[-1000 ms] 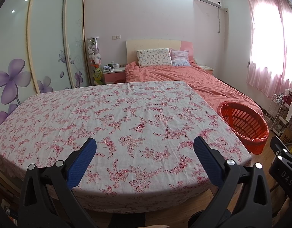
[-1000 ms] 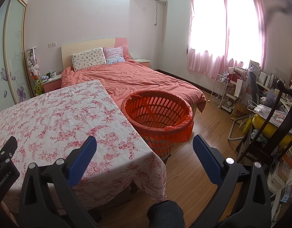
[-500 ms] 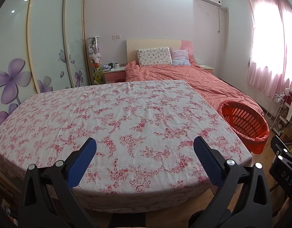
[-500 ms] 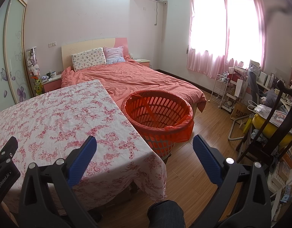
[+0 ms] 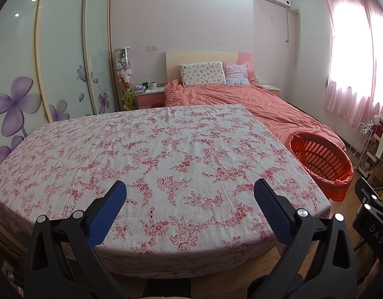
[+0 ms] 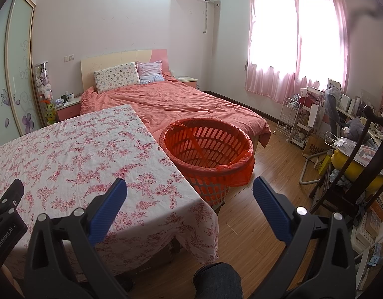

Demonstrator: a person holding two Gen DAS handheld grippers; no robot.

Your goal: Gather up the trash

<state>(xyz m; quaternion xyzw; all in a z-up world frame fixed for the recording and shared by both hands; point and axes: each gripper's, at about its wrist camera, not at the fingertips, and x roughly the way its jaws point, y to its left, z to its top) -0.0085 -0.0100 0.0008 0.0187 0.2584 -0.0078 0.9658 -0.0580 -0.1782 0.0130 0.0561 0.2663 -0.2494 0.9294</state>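
Observation:
An orange slatted basket lined with an orange bag stands on the wooden floor at the table's right edge; it also shows in the left wrist view. A table under a pink floral cloth shows no trash on it. My left gripper is open and empty above the table's near edge. My right gripper is open and empty above the table's right corner, short of the basket.
A bed with a salmon cover lies behind the table and basket. A dark chair, a white rack and cluttered shelves line the right wall. Wardrobe doors stand at the left. A knee shows below.
The left wrist view has shifted slightly, with the basket a little lower and farther right. The right gripper has not moved. Both stay open.

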